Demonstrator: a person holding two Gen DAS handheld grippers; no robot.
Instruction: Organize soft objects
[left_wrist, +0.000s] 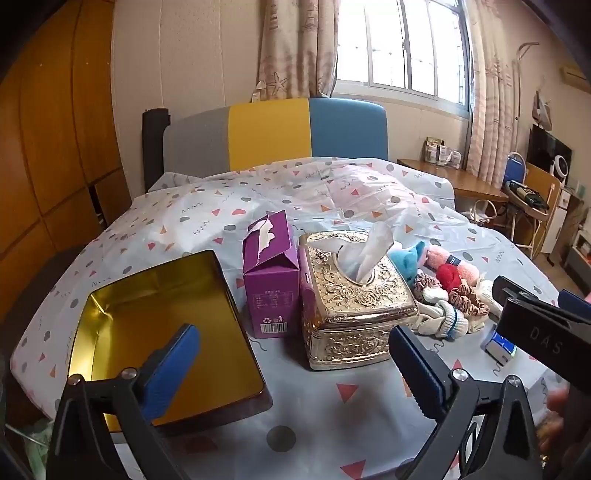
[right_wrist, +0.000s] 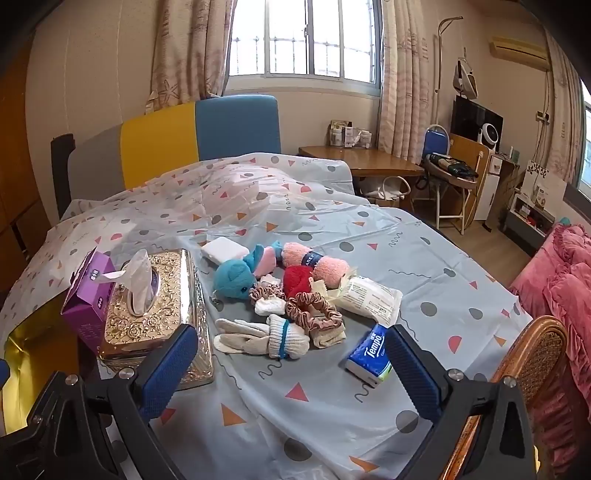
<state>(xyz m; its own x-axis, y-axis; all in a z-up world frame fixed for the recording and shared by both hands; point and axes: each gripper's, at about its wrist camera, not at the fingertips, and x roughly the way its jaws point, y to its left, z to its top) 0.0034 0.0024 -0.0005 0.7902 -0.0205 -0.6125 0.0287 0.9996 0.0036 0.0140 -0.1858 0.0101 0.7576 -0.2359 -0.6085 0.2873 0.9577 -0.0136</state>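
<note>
On our left, the rectangular gold-lined metal tin (left_wrist: 166, 332) lies open-topped and hollow. Our left gripper (left_wrist: 295, 363) hovers over the patterned plastic sheet (left_wrist: 332, 413), ribbed blue pads spread wide, nothing between them. Next come the upright purple cardboard carton (left_wrist: 271, 280) and embossed gold tissue box (left_wrist: 354, 299). Then the soft heap (right_wrist: 288, 295): teal plush, fuzzy rolls, ruffled scrunchies, knitted socks. Our right gripper (right_wrist: 291, 373) gapes equally wide, empty.

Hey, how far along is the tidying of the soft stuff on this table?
Nothing looks done: the gold tin is empty. Nothing is in hand: the left tool and right tool are open. Left: the blue plush, scrunchies, gloves and pink towel roll.
</note>
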